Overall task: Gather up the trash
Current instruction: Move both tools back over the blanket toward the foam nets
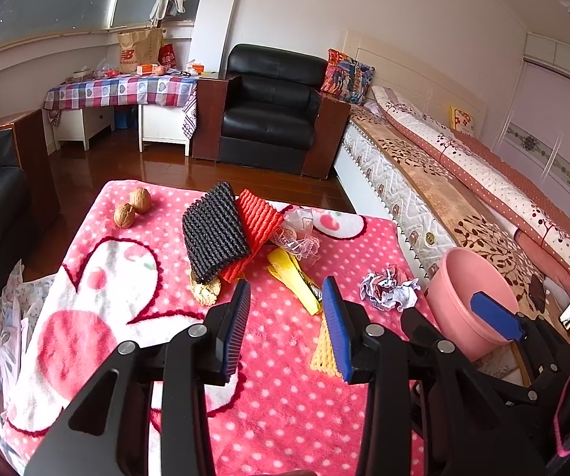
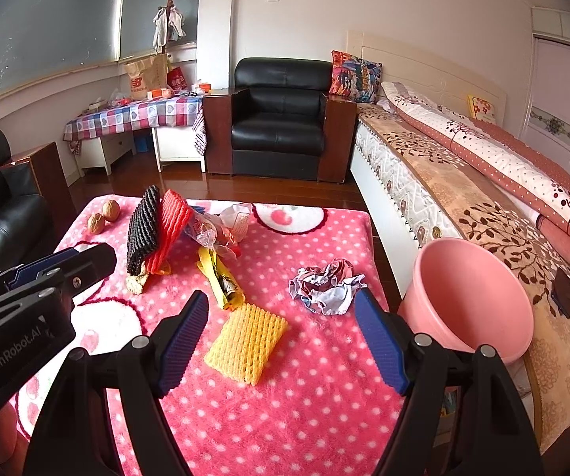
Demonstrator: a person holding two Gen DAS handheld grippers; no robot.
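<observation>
We held both tools released over the pink dotted blanket [image 2: 305, 416] on the tabletop — the left tool [image 1: 287, 331] with nothing between its blue pads, the right tool [image 2: 281, 335] spread wide and equally empty. The trash lay scattered ahead of us. In the right wrist view the yellow foam net [image 2: 247, 343] sat at about 12 o'clock, just beyond the right tool's fingertips, the crumpled paper [image 2: 326, 285] at 1 o'clock, and the yellow wrapper [image 2: 221, 277] at 11 o'clock. Farther off at 11 o'clock stood the black foam net [image 2: 142, 232] leaning on the red foam net [image 2: 172, 226], with clear plastic wrappers [image 2: 221, 226] beside them. The pink bin [image 2: 471, 297] waited at 2 o'clock, off the tabletop edge against the bed [image 2: 483, 214].

We judged several risks from here. The foam net was soft and light, so a shallow pinch could snag the fluffy blanket instead and drag it. The two tools sat close side by side — reaching for neighbouring pieces together might have made them collide. The two walnuts [image 2: 104, 216] at 10 o'clock may not be trash, so a careless sweep could have taken them too. The bin tilted, and a light piece dropped short might have fallen to the floor.
</observation>
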